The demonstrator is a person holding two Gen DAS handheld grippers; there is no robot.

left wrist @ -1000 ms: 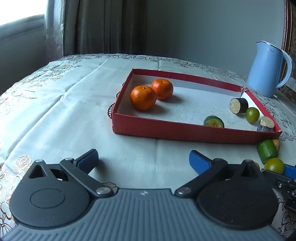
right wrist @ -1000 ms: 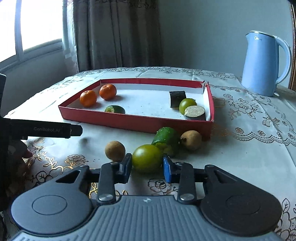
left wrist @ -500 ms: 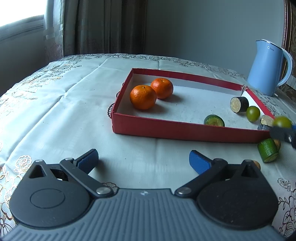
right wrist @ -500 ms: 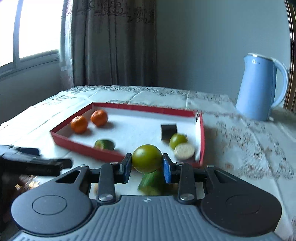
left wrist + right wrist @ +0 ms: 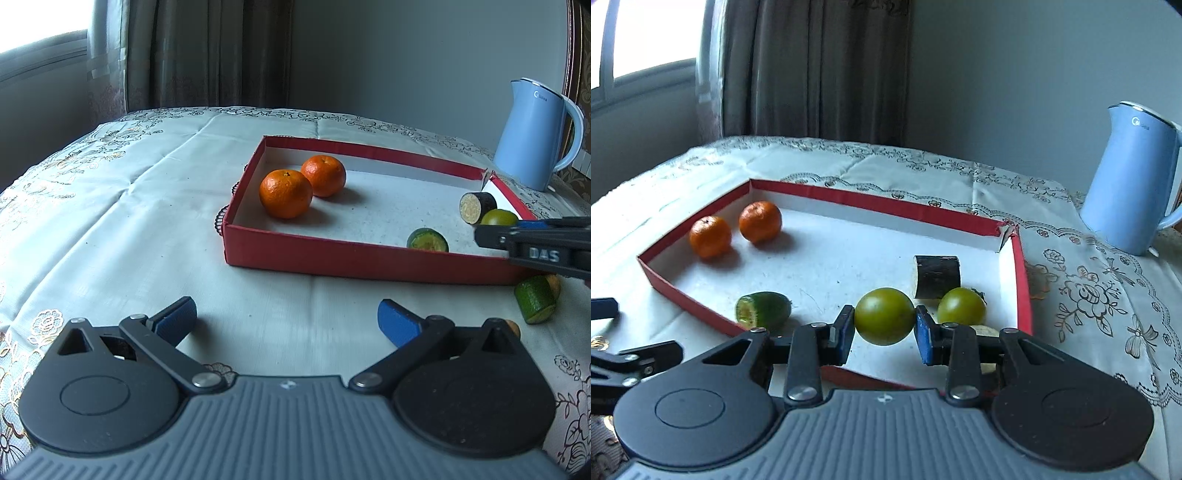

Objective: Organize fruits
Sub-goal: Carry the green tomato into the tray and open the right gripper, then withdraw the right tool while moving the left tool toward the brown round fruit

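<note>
The left gripper [image 5: 286, 317] is being shown across the bottom of the frame as a ribbed grey housing flanked by two round black discs. Its black link bars are being pinned by silver screws, and its fingers [image 5: 177, 314] are being capped in blue. The right gripper [image 5: 884, 326] is being seen with the same grey body, black discs, silver screws and blue pads [image 5: 925, 341]. At the right edge of the left wrist view, white "DAS" lettering is being displayed on its black side.
</note>
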